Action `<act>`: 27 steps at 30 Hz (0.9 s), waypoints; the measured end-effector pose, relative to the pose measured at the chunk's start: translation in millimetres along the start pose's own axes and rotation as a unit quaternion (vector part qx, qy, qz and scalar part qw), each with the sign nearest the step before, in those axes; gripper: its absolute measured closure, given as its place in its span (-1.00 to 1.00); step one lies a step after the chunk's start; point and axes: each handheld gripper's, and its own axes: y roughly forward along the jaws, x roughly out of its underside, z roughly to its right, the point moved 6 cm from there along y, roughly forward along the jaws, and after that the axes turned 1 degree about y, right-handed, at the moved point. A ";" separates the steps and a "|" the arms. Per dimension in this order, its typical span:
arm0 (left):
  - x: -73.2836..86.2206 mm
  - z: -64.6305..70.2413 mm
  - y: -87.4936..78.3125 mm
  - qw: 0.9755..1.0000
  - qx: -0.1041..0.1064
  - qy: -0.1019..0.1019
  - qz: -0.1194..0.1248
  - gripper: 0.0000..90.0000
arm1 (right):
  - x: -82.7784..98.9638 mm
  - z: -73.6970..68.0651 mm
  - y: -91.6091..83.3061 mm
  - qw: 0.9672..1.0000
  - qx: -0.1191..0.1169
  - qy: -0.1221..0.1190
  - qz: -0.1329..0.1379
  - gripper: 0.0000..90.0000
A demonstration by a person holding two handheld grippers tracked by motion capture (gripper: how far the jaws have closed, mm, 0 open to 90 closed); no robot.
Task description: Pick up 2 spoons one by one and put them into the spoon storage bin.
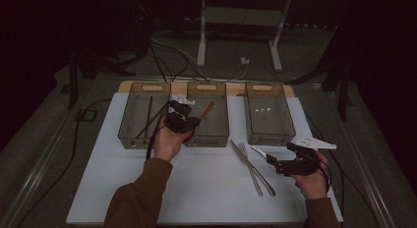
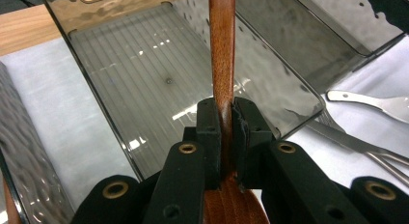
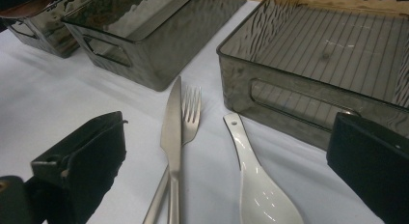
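Jaws of the left gripper point(image 2: 224, 137) clamp a wooden spoon point(image 2: 222, 64) by its handle, held over the near end of the middle bin point(image 2: 144, 79). Right gripper point(image 3: 226, 166) spread wide, nothing between its jaws, low above the white mat point(image 1: 206, 188). Just ahead: knife point(image 3: 172, 132) lying across fork point(image 3: 191, 113), white spoon point(image 3: 255, 185) beside them. Right bin point(image 3: 308, 64) beyond, empty; clear mat on the near side. No readable writing.
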 end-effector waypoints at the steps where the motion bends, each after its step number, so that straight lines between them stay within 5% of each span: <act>1: -0.3 -0.8 0.2 1.000 -0.001 -0.001 0.001 0.86 | 0.0 -0.1 0.1 1.000 0.000 0.000 0.000 -1.00; 27: -10.7 -13.7 10.5 0.999 -0.023 -0.041 0.015 0.86 | -0.2 -0.4 0.1 1.000 -0.001 0.000 0.000 -1.00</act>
